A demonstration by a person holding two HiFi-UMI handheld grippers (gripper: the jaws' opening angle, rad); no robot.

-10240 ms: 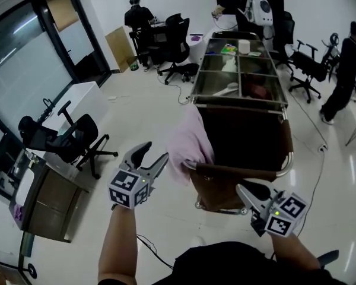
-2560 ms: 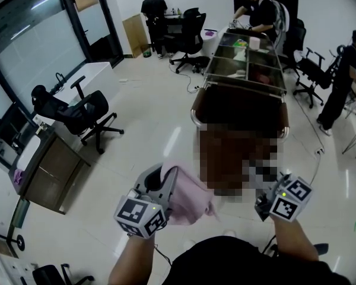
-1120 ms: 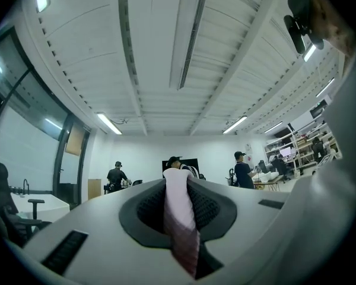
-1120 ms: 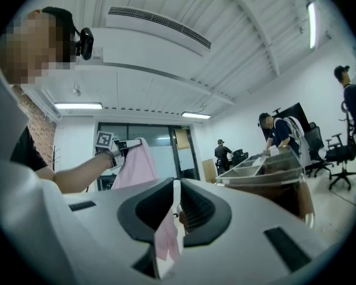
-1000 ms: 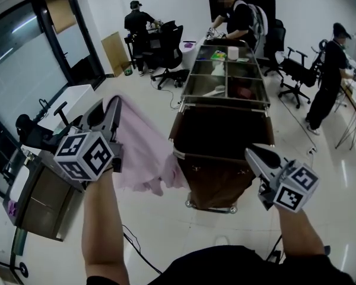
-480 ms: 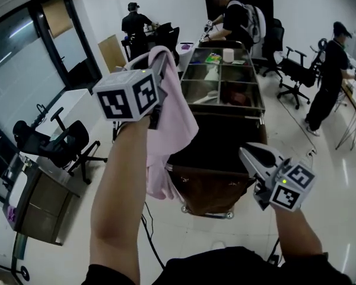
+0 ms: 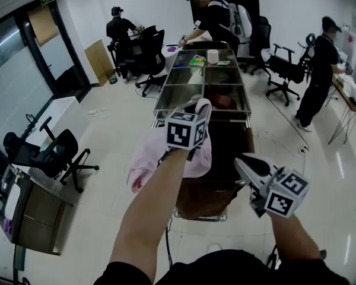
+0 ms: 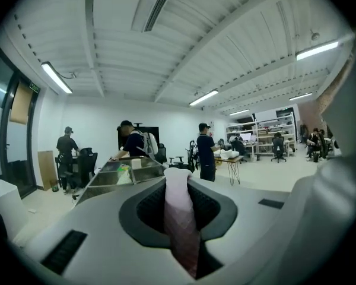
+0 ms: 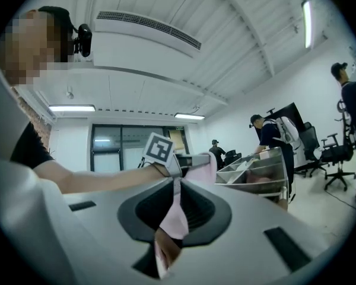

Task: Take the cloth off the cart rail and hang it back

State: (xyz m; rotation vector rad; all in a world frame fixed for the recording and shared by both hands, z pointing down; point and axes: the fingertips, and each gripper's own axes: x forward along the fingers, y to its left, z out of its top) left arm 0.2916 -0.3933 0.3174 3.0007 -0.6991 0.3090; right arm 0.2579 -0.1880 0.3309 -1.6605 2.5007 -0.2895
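Fingers of the left gripper (image 8: 177,176) are clamped on a fold of the pink cloth (image 8: 179,218), which fills the seam between them from tip to base. From the head view, the left gripper (image 7: 202,105) is held out at arm's length over the near end of the cart (image 7: 244,108). The cloth (image 7: 151,156) falls from it, down and to the left, in a loose bunch across the cart's near-left corner. Whether the cloth touches the rail there cannot be made out.

The right gripper (image 7: 240,160) sits lower and closer to the person, just right of the cloth's edge and apart from it, in front of the cart's dark bag (image 7: 225,138). In its own view the right gripper (image 9: 174,184) has its fingers pressed together at the tips with nothing gripped. The cloth (image 9: 204,170) shows beyond them, hanging from the left gripper.

Steel compartments run along the cart's top. A person (image 7: 209,15) leans over its far end, and another person (image 7: 320,70) stands off to the right. A black office chair (image 7: 50,153) stands well to the left.
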